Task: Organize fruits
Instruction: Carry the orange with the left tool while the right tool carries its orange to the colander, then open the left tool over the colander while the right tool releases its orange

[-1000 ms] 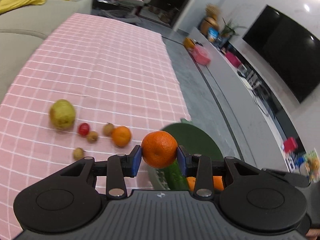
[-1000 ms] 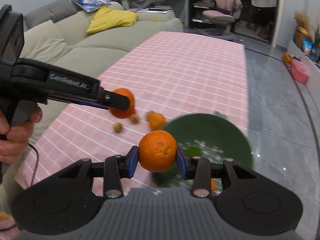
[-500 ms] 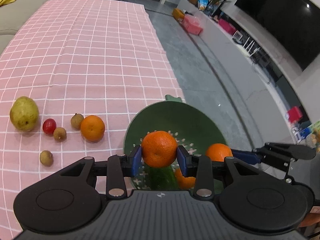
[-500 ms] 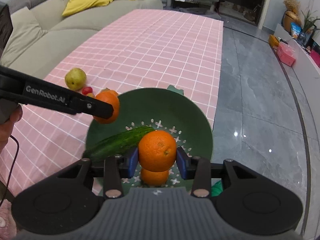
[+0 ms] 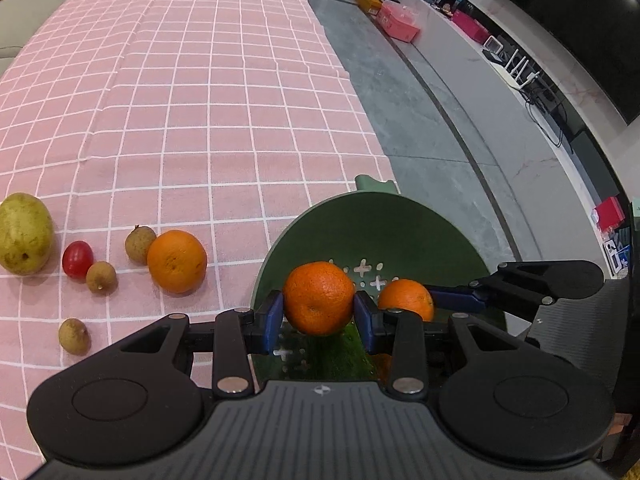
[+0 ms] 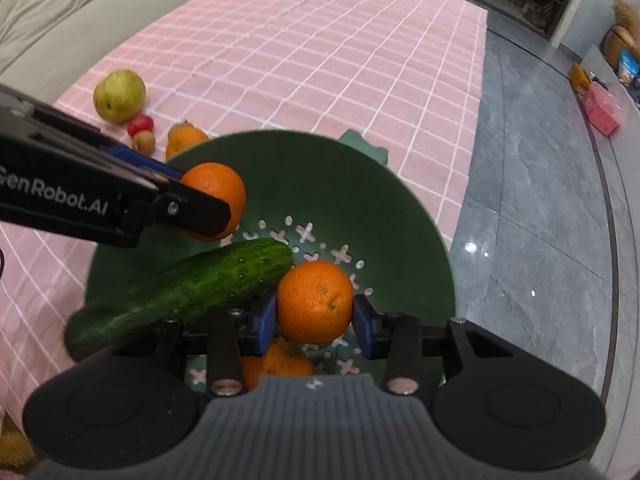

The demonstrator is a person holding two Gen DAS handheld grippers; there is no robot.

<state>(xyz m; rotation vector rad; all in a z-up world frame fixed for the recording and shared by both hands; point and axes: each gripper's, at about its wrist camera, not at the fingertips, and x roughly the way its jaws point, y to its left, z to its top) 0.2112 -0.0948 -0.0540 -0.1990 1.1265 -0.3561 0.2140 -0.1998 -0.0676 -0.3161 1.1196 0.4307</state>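
Pink checked cloth (image 5: 200, 100) covers the table, largest thing in both views; grey stone floor (image 6: 540, 200) runs along its edge, a beige sofa (image 6: 60, 20) on the far side.

Green colander bowl (image 6: 360, 184) sits at the cloth's edge near the floor, cross-shaped holes in its base. Inside it: a cucumber (image 6: 192, 284) lying slantwise, one end up against the wall, and an orange on the bowl floor (image 6: 276, 364), partly hidden by the right gripper's body.

Left gripper (image 5: 319, 312), blue pads pressed on both sides of an orange, the left-held orange (image 5: 319, 298), held above the bowl's near-table side. In the right wrist view the same gripper (image 6: 208, 204) enters from the left edge with its orange over the bowl rim.

Right gripper (image 6: 314, 320), likewise clamped on an orange, the right-held orange (image 6: 315, 302), low inside the bowl, just beside the cucumber's tip and above the resting orange. Whether it touches either I cannot tell.

Loose on the cloth, well apart from the bowl: a yellow-green pear (image 5: 25, 238), a loose orange (image 5: 177, 261), a cherry tomato (image 5: 77, 259), and three small brown round fruits – one touching the loose orange (image 5: 139, 243), one beside the tomato (image 5: 101, 277), one alone nearer the camera (image 5: 74, 335)
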